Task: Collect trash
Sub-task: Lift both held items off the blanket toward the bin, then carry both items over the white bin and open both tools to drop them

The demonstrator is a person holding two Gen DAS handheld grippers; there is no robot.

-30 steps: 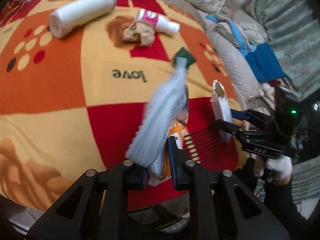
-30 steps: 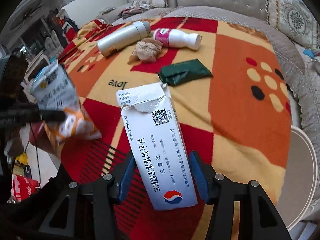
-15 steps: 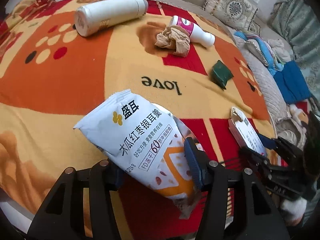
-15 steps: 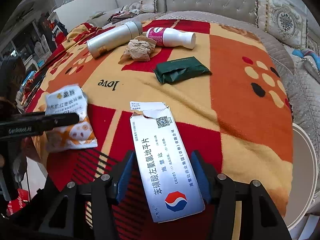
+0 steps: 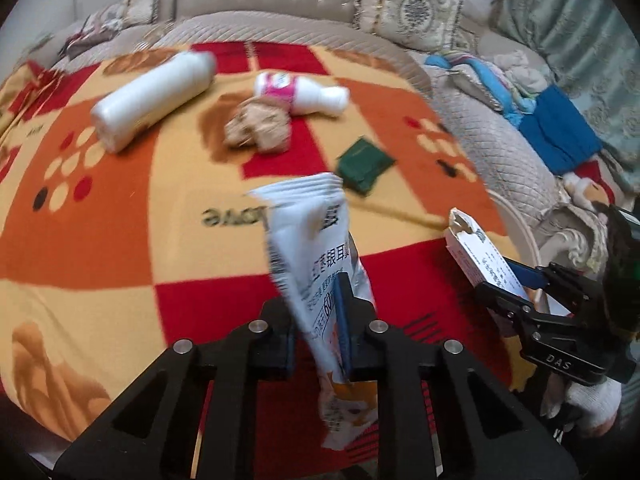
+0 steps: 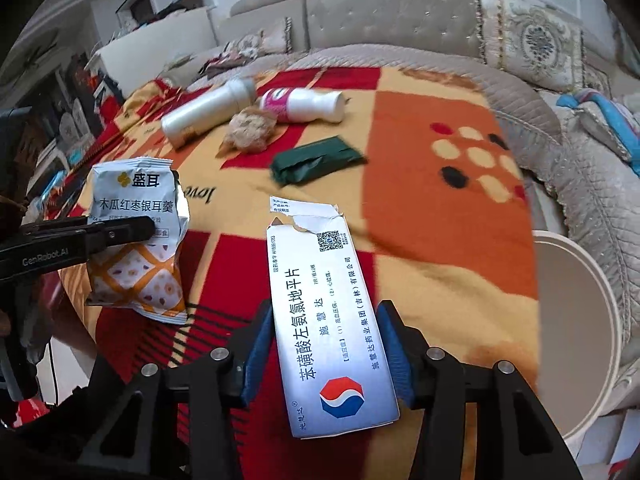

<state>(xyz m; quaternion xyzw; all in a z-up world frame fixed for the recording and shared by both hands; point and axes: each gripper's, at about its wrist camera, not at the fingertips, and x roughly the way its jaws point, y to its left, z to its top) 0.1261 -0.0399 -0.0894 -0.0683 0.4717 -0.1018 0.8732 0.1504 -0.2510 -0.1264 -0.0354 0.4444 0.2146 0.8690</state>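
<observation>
Above the patterned blanket [image 5: 120,240], the left gripper [image 5: 320,332] has twisted its clamped snack pouch [image 5: 316,256] edge-on again; the right gripper [image 6: 324,344] keeps its jaws on the medicine box [image 6: 324,320]; both likely head to the white bin [image 6: 576,320].

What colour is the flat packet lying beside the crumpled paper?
Dark green packet; the right wrist view shows it best.

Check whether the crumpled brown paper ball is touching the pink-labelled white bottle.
Cannot tell. In the right wrist view the paper ball overlaps the bottle at its labelled end, with no gap showing, but it may just sit in front. The left wrist view is blurred.
</observation>
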